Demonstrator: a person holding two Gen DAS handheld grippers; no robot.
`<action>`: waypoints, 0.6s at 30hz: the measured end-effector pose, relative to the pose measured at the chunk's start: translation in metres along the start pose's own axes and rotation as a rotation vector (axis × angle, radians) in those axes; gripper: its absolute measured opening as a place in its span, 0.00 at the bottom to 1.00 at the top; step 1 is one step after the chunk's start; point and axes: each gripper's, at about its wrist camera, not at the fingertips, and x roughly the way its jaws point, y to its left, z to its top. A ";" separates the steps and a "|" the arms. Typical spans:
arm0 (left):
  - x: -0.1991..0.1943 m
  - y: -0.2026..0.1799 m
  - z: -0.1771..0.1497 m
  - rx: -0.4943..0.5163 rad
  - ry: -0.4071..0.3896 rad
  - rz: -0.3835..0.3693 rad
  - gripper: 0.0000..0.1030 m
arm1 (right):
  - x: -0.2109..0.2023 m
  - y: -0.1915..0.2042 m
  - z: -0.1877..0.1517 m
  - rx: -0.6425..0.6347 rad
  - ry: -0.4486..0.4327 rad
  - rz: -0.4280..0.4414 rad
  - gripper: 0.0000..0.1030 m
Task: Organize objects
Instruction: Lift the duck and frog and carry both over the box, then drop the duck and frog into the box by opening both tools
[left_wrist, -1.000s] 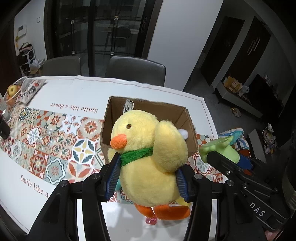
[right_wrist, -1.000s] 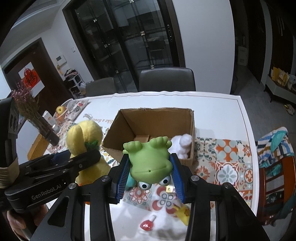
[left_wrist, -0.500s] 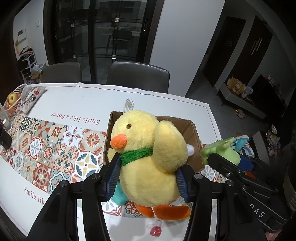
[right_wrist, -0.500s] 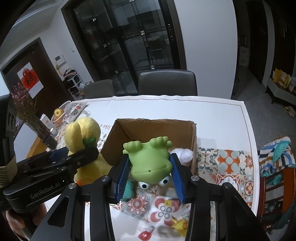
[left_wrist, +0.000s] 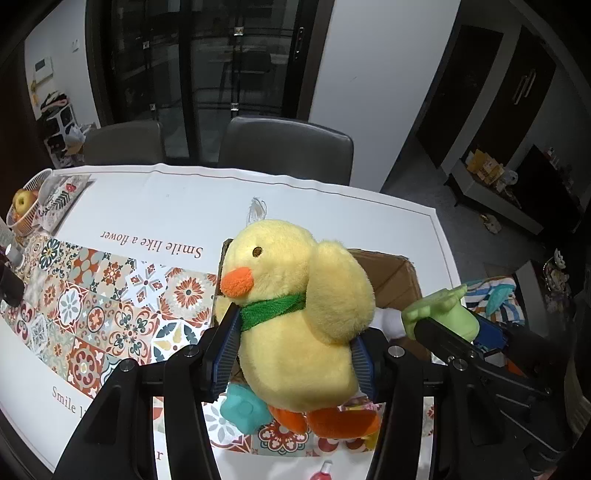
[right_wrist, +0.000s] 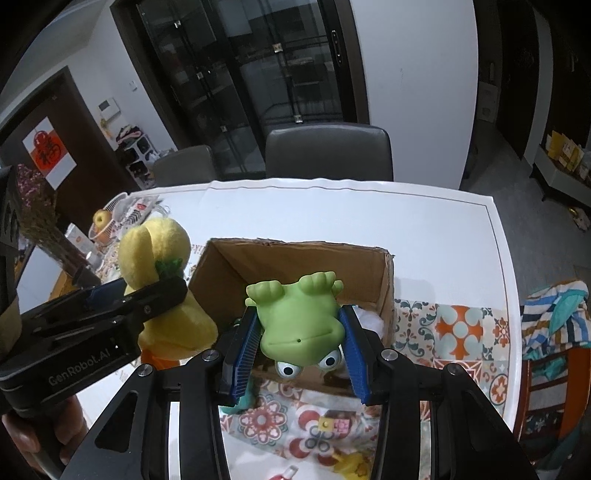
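My left gripper (left_wrist: 293, 354) is shut on a yellow plush duck (left_wrist: 299, 317) with a green scarf and orange feet, held above the near edge of an open cardboard box (left_wrist: 391, 284). My right gripper (right_wrist: 301, 343) is shut on a green rubber frog (right_wrist: 301, 325), upside down, eyes toward the camera, over the box (right_wrist: 295, 266). The right wrist view shows the duck (right_wrist: 159, 266) in the left gripper (right_wrist: 147, 306) to the left of the box. The left wrist view shows the frog (left_wrist: 443, 314) at right. A white fluffy thing (right_wrist: 365, 317) lies inside the box.
On the patterned tablecloth (left_wrist: 92, 295) near me lie a teal toy (left_wrist: 242, 408), a small red bottle (left_wrist: 323, 470) and small yellow pieces (right_wrist: 351, 461). A fruit basket (left_wrist: 26, 210) stands at far left, dried flowers (right_wrist: 40, 221) beside it. Two grey chairs (left_wrist: 284, 147) stand behind the table.
Both grippers have drawn back toward me across the table with their toys; the box now sits lower and closer under them. Neither grip has changed.
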 end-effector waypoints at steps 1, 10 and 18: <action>0.004 0.001 0.001 -0.003 0.005 0.004 0.52 | 0.003 -0.001 0.001 0.006 0.003 -0.004 0.42; 0.037 -0.001 0.006 0.010 0.069 0.014 0.52 | 0.031 -0.008 0.007 0.046 0.044 -0.027 0.42; 0.058 -0.008 0.009 0.043 0.108 0.030 0.52 | 0.049 -0.018 0.009 0.123 0.065 -0.056 0.42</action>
